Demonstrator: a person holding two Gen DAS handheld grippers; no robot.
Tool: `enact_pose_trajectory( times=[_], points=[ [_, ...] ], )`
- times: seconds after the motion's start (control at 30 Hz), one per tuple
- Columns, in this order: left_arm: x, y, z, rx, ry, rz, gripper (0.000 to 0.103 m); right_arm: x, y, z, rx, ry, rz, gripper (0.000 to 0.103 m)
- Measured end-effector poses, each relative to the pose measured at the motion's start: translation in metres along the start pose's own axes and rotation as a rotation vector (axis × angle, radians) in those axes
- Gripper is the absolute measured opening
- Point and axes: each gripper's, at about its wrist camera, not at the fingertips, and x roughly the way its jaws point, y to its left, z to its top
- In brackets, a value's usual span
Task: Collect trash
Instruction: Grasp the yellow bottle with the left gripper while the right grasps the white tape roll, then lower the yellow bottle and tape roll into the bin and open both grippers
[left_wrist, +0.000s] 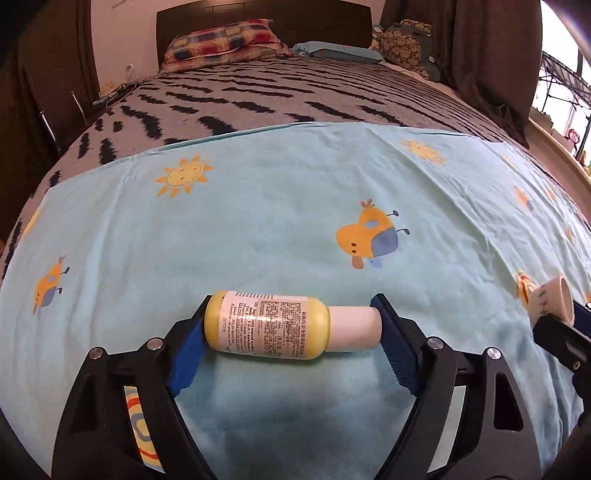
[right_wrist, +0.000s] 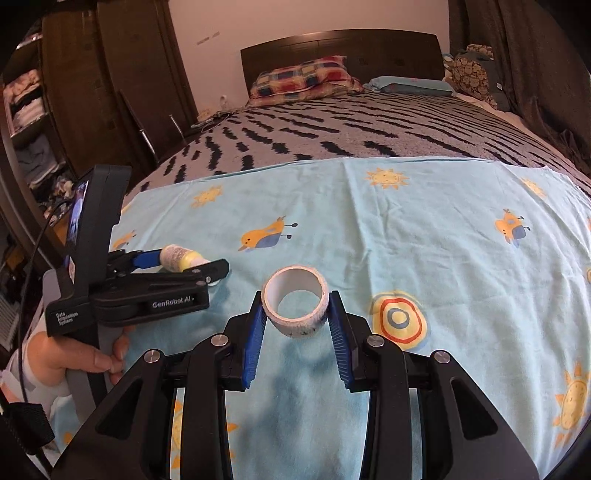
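Currently the pale blue sheet (left_wrist: 258, 221) bears no receptacle in view. The left gripper (left_wrist: 291, 325) clamps the yellow bottle (left_wrist: 273, 325) end to end; axial slip could eject it. The right gripper (right_wrist: 296, 310), held level and forward, pinches the tape roll (right_wrist: 295, 306); overpressure may deform it.

On my right wrist view, the black left gripper (right_wrist: 184, 266) reads "GenRobot.AI" along its side and "Data Acquisition System" at its rear. The small yellow plastic bottle's (left_wrist: 267, 324) white label print is too fine to read.
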Motion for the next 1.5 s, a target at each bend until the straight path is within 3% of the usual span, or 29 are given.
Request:
enact_pose_trajectory(
  times=[0.2, 0.6, 0.87, 1.33, 1.5],
  points=[
    [-0.020, 0.001, -0.015, -0.002, -0.001, -0.047, 0.079, -0.019, 0.014, -0.008, -0.039, -0.021, -0.014, 0.035],
    [-0.122, -0.001, -0.088, 0.048, -0.099, -0.123, 0.079, -0.083, 0.043, -0.061, -0.079, -0.043, -0.002, 0.035],
    [-0.173, 0.000, -0.155, 0.062, -0.113, -0.158, 0.079, -0.118, 0.053, -0.106, -0.056, -0.039, 0.033, 0.035],
    [-0.240, -0.011, -0.267, 0.064, -0.167, -0.144, 0.079, -0.183, 0.076, -0.186, -0.058, -0.063, 0.101, 0.035],
    [-0.242, -0.012, -0.308, 0.049, -0.122, -0.165, 0.079, -0.183, 0.087, -0.221, -0.076, -0.023, 0.099, 0.035]
  ],
)
